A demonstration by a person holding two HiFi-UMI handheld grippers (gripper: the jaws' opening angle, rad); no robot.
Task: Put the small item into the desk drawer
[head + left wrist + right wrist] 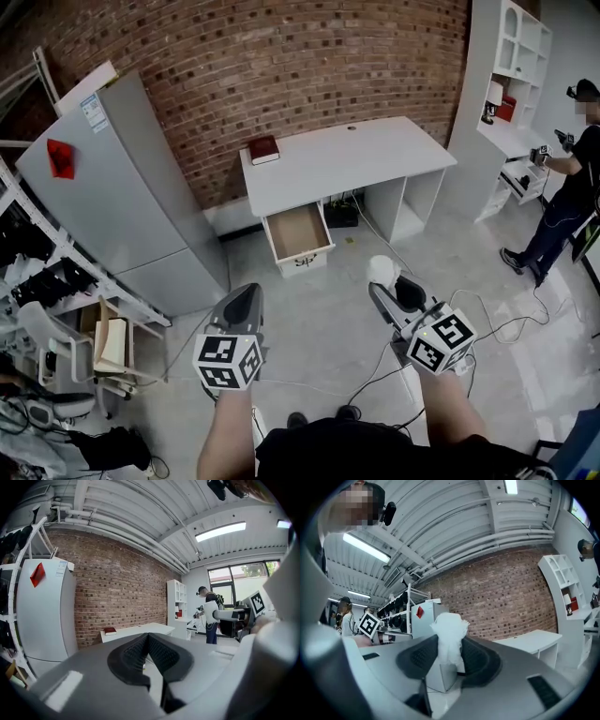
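A brick wall [281,66] runs behind everything. A grey fridge [122,197] stands at the left, and a white desk [347,159] stands against the wall near the middle. A white shelf [511,75] rises at the right, with a person [572,178] in dark clothes facing it. Under the desk's left end the drawer [298,234] is pulled out, its brown bottom showing.

The left gripper [146,641] has its jaws together at the tips, with nothing between them. The right gripper [447,656] is clamped on a white wad [449,634] (crumpled, sticking out past the pads). A dark red book [263,148] lies on the desk's left corner. The wad is held over the floor, in front of the desk and well apart from the drawer.
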